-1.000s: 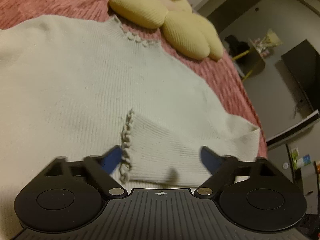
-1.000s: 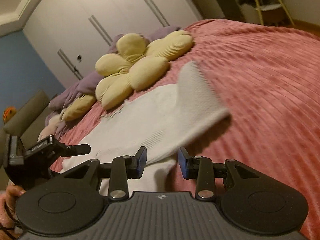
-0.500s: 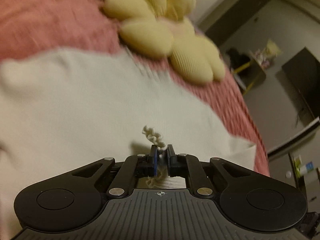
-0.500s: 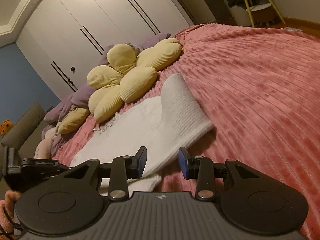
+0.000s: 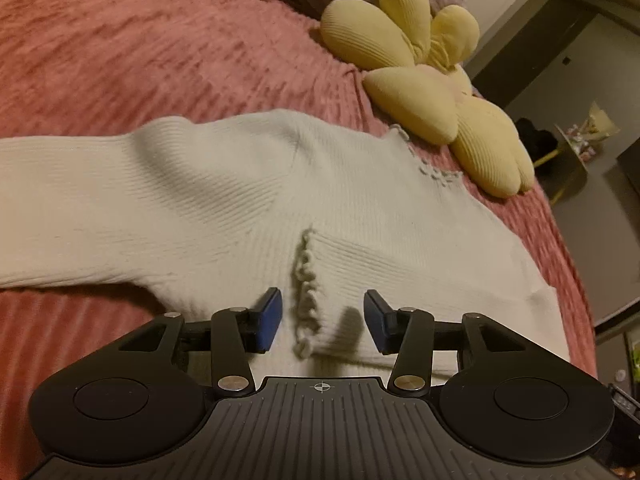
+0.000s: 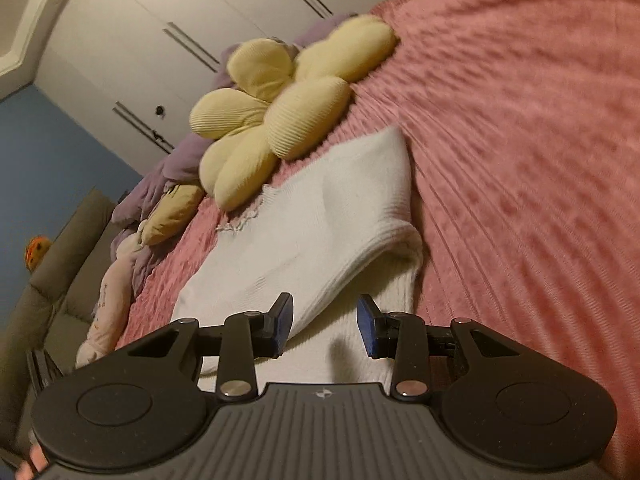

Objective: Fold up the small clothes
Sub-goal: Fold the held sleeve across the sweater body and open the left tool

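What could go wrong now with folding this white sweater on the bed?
1. The left tongs have just been opening; the frilly cuff of the folded sleeve lies between the pads, ungripped. Lifting away could snag the frill and undo that fold.
2. The other sleeve lies spread out on the pink bedspread; dragging it may bunch the sweater.
3. The right tongs stand open over the folded edge and might pinch one layer only.
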`<state>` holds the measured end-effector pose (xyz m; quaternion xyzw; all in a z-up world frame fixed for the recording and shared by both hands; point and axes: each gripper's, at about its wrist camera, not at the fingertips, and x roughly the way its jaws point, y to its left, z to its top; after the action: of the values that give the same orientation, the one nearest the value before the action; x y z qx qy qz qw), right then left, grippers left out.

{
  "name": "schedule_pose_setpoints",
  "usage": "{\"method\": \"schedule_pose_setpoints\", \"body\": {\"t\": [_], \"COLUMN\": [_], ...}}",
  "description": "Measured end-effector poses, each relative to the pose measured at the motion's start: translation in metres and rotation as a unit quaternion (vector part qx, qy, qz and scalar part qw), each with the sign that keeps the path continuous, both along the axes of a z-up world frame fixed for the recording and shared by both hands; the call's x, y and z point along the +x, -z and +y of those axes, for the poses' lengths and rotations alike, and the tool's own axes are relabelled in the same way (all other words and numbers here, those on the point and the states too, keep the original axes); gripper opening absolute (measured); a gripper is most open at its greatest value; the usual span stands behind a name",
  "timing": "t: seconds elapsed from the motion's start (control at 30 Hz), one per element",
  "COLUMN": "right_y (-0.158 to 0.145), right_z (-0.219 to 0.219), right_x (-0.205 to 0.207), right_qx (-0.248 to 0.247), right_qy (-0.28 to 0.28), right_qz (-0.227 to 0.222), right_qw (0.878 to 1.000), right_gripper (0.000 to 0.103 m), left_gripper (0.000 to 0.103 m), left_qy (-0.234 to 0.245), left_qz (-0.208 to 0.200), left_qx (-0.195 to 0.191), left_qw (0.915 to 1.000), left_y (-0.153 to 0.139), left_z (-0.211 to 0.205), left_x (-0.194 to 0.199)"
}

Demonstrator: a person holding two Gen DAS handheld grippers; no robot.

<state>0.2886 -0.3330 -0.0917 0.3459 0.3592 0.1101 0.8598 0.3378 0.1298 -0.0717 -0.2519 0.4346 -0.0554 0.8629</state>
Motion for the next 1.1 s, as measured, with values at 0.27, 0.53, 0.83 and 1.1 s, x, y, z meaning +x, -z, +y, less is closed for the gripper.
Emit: {"method": "schedule_pose_setpoints", "body": {"t": [0.27,0.53,0.83,1.1], "right_y": [0.005,-0.003,-0.001,-0.008], "right_z": [0.000,0.012,0.022,0.032], "right_x": [0.017,0.024,0.034,0.036], "right_qx": [-0.011,-0.040,-0.064,-0.181], "right_qy": [0.034,0.024,0.018,0.038], "right_qz": [0.010,-0.003,-0.001,-0.015], "right_qw": [0.999,0.999,0.998,0.983], "right_gripper": [0.034,0.034,0.025,0.006], "left_gripper": [0.009,0.008,0.008,0.008], "left_qy": [0.018,0.011,-0.011,-0.009], "left_qz": [-0.018,-0.078,-0.051,-0.041], "left_qx": [-0.010,0.040,0.047,0.027], "left_qw": [0.9996,0.9960,0.9975,0.9988], "left_y": [-0.009,-0.037,-0.017,-0.002], "left_z": [-0.005,0.010,0.031,0.028], "left_x": [0.018,0.013,0.006,0.001]}}
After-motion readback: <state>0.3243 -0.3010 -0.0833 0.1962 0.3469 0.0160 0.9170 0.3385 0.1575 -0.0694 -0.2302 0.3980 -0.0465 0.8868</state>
